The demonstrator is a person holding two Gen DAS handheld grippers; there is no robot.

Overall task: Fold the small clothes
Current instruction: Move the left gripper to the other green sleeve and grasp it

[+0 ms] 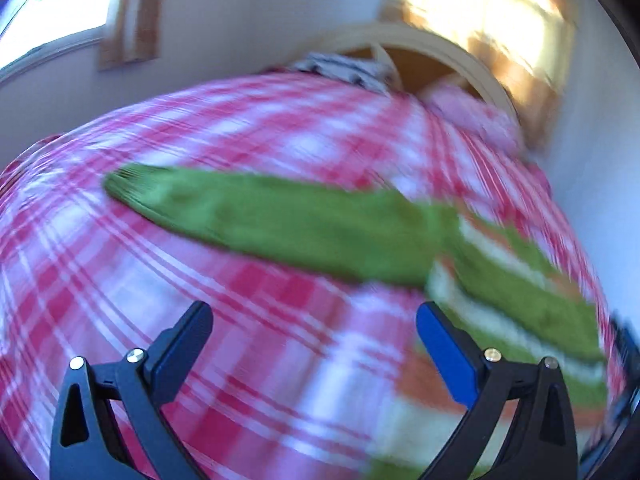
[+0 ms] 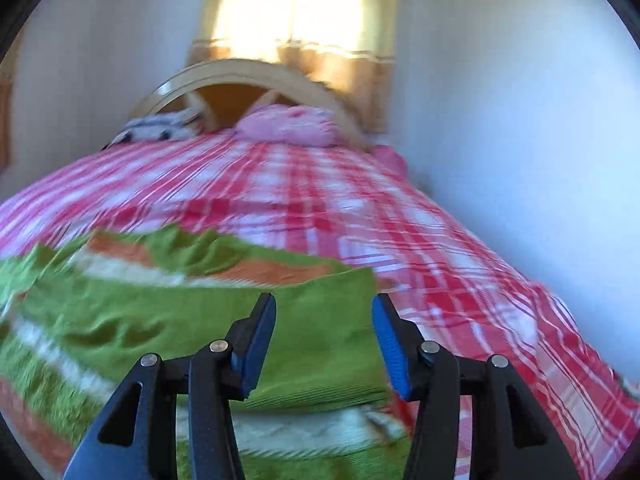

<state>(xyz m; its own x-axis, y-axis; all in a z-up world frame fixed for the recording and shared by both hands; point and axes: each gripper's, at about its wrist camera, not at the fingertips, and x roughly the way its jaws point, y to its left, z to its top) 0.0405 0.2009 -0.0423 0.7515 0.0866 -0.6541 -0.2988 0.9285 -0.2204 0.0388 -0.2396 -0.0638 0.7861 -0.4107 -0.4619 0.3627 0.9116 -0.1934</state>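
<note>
Sunlit curtained window point(image 2: 300, 12) glows above an arched wooden headboard point(image 2: 240, 74) between pale walls point(image 2: 500, 100).

Green knit sweater point(image 2: 208, 332) banded with white and orange stripes, plain green sleeve point(image 1: 280, 220), red, pink and white plaid bedspread point(image 2: 360, 208), pink pillow point(image 2: 292, 126), black-and-white patterned pillow point(image 2: 152, 128), cream curved headboard point(image 2: 240, 70), tan curtain point(image 2: 360, 76), white walls point(image 2: 520, 120)

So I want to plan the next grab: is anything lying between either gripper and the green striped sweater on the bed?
Nothing visible. The left gripper hangs open over bare plaid bedspread, beside the green striped sweater. The right gripper is open directly above the sweater's body, nothing between.
</note>
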